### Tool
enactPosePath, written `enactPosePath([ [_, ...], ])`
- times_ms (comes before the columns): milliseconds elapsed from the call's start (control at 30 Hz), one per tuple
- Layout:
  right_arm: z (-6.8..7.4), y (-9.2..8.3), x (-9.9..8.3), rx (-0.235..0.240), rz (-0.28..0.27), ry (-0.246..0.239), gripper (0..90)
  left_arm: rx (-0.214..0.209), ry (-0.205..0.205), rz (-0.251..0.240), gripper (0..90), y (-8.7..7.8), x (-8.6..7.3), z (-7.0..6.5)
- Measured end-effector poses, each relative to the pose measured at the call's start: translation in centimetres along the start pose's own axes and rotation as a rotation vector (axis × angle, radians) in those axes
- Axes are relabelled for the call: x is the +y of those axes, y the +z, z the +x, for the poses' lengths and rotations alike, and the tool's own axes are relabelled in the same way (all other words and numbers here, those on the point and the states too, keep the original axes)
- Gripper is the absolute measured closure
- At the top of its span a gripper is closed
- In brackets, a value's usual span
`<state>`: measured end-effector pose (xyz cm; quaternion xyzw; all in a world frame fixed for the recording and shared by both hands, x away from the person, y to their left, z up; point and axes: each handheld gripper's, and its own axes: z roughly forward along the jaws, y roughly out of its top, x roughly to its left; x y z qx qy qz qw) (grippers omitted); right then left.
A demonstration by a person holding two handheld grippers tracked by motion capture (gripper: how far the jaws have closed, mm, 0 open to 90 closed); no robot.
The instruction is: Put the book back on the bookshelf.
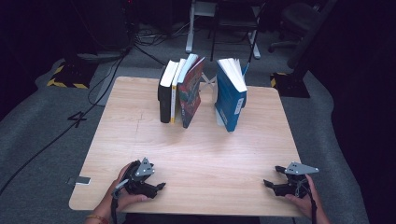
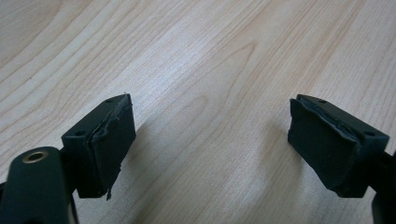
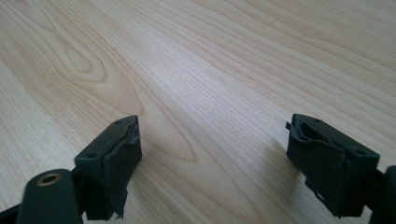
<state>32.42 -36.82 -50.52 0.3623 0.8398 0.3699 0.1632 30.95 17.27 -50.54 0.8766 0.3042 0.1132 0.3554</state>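
Dim room, grey carpet [image 1: 42, 121], pale wood table [image 1: 196, 154], upright books [image 1: 182, 91]

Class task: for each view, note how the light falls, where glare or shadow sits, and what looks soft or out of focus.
High view: lit table, dark surroundings, books slightly soft. Left gripper view: pale glare on the wood, jaw shadows beneath. Right gripper view: sharp grain, near jaws blurred.

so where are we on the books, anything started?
Nothing looks done: three books stand together and the blue book stands apart to their right, all untouched. Nothing in hand: the left claw and right claw sit open near the table's front edge. All the book handling is left.
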Motion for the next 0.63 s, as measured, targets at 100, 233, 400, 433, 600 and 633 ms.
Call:
enactPosePath([
  [100,0.00,0.00,0.00,0.000,0.000,0.000,18.0,0.000,0.001,0.000,14.9,0.00,0.00,0.01],
  [233,0.00,0.00,0.00,0.000,0.000,-0.001,18.0,-0.001,0.003,0.000,14.9,0.01,0.02,0.05],
  [400,0.00,0.00,0.00,0.000,0.000,0.000,18.0,-0.001,0.001,0.000,14.3,0.17,0.17,0.11],
  [433,0.01,0.00,0.00,0.000,0.000,-0.001,18.0,0.001,0.003,0.000,14.1,0.19,0.19,0.14],
  [600,0.03,0.00,0.00,-0.004,-0.001,0.000,17.1,0.003,0.004,0.000,14.2,0.19,0.21,0.16],
  [633,0.01,0.02,0.01,-0.009,0.003,0.001,15.8,0.003,0.004,0.000,14.1,0.19,0.21,0.16],
])
